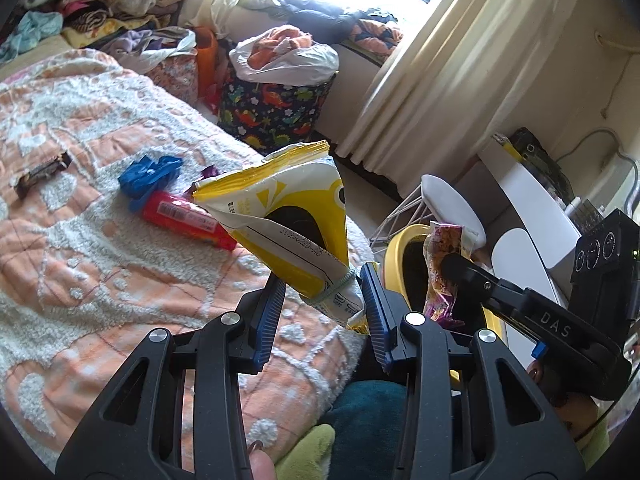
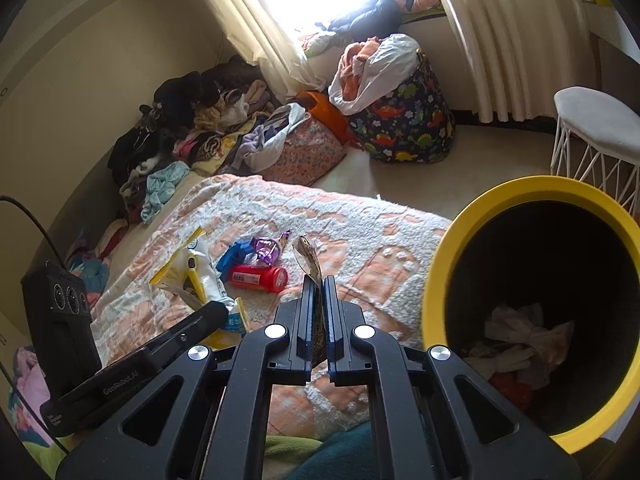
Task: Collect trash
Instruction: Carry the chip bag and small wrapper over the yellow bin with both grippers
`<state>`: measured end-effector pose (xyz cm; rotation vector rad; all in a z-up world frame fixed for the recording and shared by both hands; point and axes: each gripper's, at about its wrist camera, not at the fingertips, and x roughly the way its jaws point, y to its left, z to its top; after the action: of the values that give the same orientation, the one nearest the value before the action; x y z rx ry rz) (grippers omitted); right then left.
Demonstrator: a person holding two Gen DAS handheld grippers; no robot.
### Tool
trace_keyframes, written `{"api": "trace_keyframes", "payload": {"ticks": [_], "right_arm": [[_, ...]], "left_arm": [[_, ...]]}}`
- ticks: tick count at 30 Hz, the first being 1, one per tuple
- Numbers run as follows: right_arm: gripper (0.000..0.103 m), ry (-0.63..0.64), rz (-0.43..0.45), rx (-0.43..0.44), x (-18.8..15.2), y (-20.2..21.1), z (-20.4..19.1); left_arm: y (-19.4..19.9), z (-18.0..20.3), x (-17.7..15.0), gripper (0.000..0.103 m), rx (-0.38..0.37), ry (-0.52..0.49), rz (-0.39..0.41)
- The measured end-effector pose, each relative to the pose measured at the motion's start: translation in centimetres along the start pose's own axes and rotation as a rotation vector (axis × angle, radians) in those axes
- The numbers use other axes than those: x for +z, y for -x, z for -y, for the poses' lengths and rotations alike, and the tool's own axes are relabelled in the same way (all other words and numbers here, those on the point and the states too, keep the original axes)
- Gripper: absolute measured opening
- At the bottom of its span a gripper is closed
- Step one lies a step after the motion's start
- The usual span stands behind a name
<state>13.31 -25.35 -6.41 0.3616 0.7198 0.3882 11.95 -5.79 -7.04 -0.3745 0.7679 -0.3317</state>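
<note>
Left wrist: yellow bag point(image 1: 288, 220) upright.

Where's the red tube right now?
The red tube lies on the orange-and-white blanket, left of centre in the left wrist view, just below the blue glove and behind the yellow bag in the left gripper.

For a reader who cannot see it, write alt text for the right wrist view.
The right tool is shut on a crumpled wrapper, beside a yellow-rimmed bin holding tissues. More litter lies on the bed: a red tube and a purple wrapper.
</note>
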Motion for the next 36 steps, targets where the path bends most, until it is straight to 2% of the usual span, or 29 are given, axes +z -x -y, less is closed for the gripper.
{"api": "trace_keyframes", "payload": {"ticks": [16,36], "right_arm": [[0.005,-0.026,0.086,-0.048,1.0,3.3,2.8],[0.005,-0.076,0.168,-0.122,2.0,5.8,6.9]], "left_arm": [[0.4,3.9,-0.4,0.031,-0.006,-0.125,0.017],[-0.9,7.8,-1.9,0.031,-0.054,-0.23,-0.023]]}}
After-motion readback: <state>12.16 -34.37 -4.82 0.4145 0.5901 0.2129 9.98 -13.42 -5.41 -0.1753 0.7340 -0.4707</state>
